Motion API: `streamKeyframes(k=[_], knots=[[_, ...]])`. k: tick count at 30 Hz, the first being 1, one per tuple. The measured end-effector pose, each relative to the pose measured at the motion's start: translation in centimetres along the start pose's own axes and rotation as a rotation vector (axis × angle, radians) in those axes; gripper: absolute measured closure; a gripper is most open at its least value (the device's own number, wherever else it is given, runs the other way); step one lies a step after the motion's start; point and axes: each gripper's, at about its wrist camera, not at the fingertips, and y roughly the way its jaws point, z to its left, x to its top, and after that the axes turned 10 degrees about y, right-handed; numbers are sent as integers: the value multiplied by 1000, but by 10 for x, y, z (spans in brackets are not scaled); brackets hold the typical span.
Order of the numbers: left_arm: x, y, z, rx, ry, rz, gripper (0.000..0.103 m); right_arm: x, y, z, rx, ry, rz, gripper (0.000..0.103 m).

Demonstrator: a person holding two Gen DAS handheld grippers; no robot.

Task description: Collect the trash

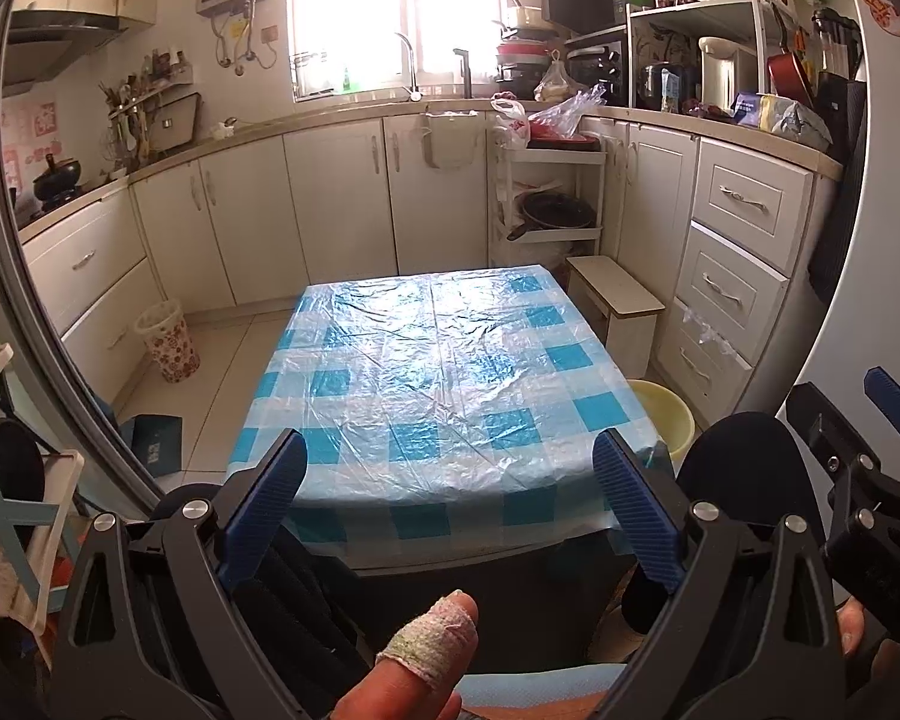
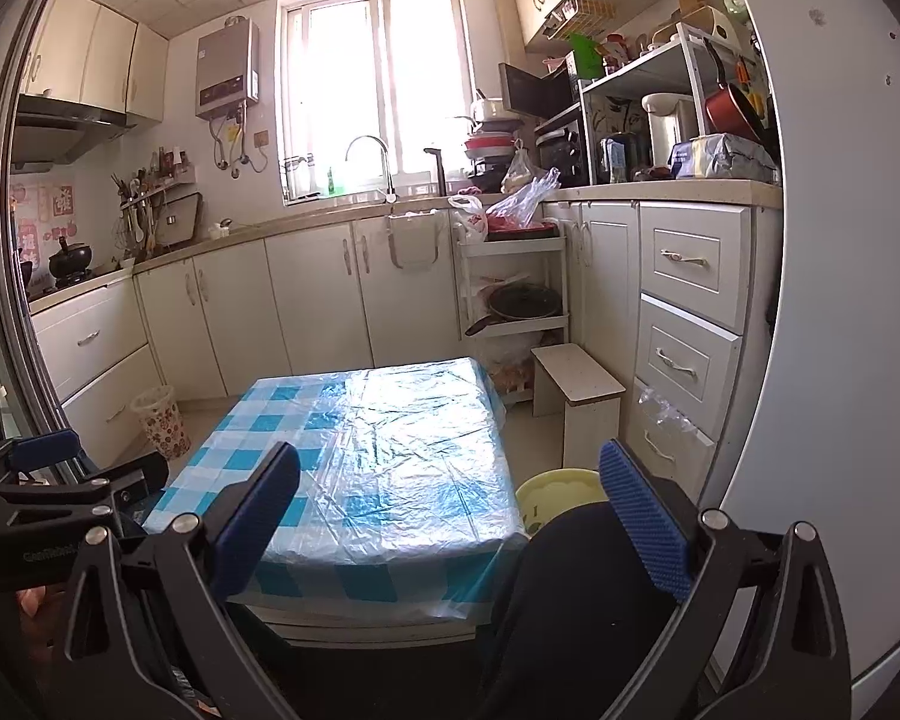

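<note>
My left gripper point(image 1: 450, 468) is open and empty, held just short of the near edge of a small table point(image 1: 444, 372) covered with a blue-and-white checked cloth under clear plastic. My right gripper point(image 2: 450, 480) is open and empty too, held to the right of the left one; it shows in the left wrist view point(image 1: 870, 414). The table also shows in the right wrist view point(image 2: 366, 456). No trash item shows on the tabletop. A floral wastebasket point(image 1: 168, 339) stands on the floor left of the table, also in the right wrist view point(image 2: 159, 420). A yellow basin point(image 1: 666, 417) sits on the floor at the table's right.
White kitchen cabinets point(image 1: 342, 204) run round the back and sides. A small white stool point(image 1: 621, 306) stands right of the table, a rack with a pan point(image 1: 555, 210) behind it. A dark blue box point(image 1: 159, 435) lies on the floor at left. A bandaged finger point(image 1: 426, 654) shows below.
</note>
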Motion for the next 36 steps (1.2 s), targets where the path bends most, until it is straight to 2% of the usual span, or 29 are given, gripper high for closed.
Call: streamKeyframes(k=[20,32,36], knots=[[-1,-7,-1,16,5,-21,8,-2,3,-4,7,8,20,7],[-5,3,2,-6,11,43,8,-2,3,-3,11,5,20,7],[-7,6,2,-34,10,68,8,-3,2,-2,12,5,20,7]])
